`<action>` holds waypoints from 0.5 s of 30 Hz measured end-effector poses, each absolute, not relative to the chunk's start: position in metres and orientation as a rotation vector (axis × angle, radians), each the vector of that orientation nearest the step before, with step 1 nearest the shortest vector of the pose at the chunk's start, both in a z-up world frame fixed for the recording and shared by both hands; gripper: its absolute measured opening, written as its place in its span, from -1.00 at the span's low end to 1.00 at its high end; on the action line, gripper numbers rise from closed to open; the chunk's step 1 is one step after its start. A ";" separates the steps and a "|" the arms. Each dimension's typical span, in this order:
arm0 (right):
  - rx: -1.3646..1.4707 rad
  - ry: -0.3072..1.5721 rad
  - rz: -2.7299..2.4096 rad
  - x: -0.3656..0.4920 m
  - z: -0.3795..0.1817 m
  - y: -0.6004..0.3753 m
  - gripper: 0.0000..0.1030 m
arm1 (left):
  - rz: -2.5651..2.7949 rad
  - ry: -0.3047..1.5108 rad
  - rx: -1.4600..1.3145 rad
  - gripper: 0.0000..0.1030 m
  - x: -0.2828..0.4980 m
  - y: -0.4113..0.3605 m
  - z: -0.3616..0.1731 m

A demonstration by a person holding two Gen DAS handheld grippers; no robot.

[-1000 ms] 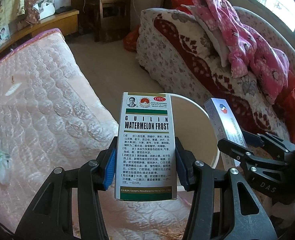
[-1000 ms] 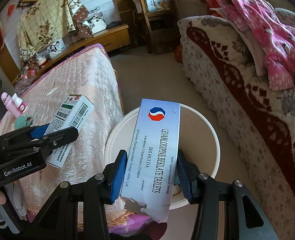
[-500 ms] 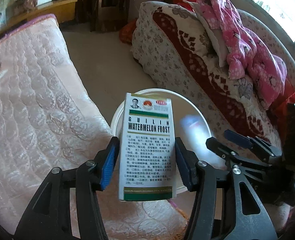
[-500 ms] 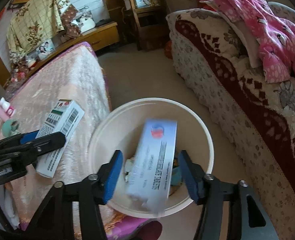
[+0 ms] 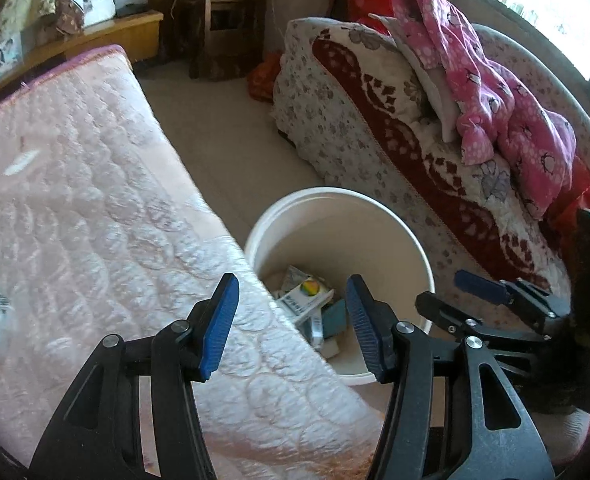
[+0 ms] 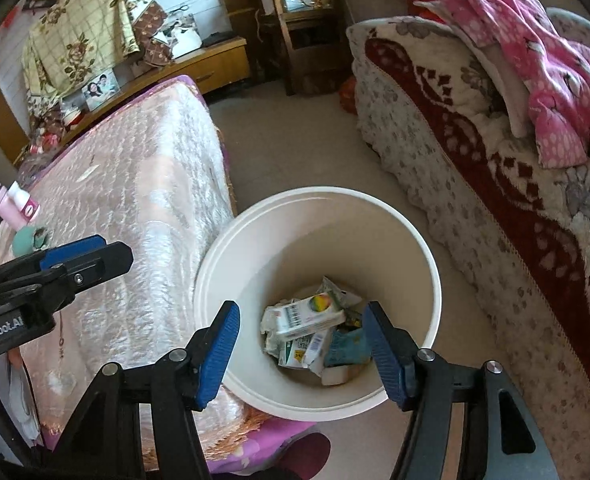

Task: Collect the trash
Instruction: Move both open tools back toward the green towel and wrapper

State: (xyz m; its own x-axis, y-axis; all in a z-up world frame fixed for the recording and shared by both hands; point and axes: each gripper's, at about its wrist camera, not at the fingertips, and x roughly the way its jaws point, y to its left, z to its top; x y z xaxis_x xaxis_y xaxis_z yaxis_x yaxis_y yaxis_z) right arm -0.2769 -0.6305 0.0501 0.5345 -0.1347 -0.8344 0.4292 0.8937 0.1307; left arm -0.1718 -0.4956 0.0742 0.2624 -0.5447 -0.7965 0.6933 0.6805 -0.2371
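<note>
A cream round bin [image 6: 315,193] stands on the floor between the bed and the sofa. Inside it lie several crumpled cartons and wrappers, a white medicine box [image 6: 307,317] on top. My right gripper [image 6: 301,312] hangs over the bin's mouth, open with nothing between its blue pads. My left gripper [image 5: 291,292] is open and empty too, over the mattress corner and the bin's [image 5: 335,193] left rim. The same boxes [image 5: 303,301] show in the left wrist view. Each gripper sees the other: the right one [image 5: 441,289] on the right, the left one [image 6: 113,248] on the left.
A pink quilted mattress [image 6: 135,200] fills the left, with a pink bottle [image 6: 13,204] and a green item [image 6: 25,240] on its near end. A floral-covered sofa [image 6: 475,168] with a pink garment [image 6: 555,80] runs along the right. Bare floor [image 6: 295,132] lies beyond the bin.
Both medicine boxes left the jaws and dropped into the bin: the right one's first, then the left one's. Both pairs of jaws stand wider than before.
</note>
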 end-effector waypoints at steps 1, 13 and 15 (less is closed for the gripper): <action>0.334 0.948 -0.340 -0.276 0.053 -0.627 0.19 | -0.835 0.991 0.175 0.05 -0.172 -0.493 0.076; 0.253 0.913 -0.287 -0.260 0.087 -0.585 0.20 | -0.733 0.906 0.179 0.05 -0.167 -0.438 0.094; 0.240 0.903 -0.274 -0.255 0.094 -0.576 0.23 | -0.719 0.901 0.173 0.05 -0.163 -0.425 0.096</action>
State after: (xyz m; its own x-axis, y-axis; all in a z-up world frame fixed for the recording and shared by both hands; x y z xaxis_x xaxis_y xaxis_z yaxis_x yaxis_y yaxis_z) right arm -0.2549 -0.5762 0.0940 0.5884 -0.1331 -0.7976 0.3330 0.9387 0.0890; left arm -0.1634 -0.4253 0.0962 0.4075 -0.4973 -0.7659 0.6363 0.7563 -0.1525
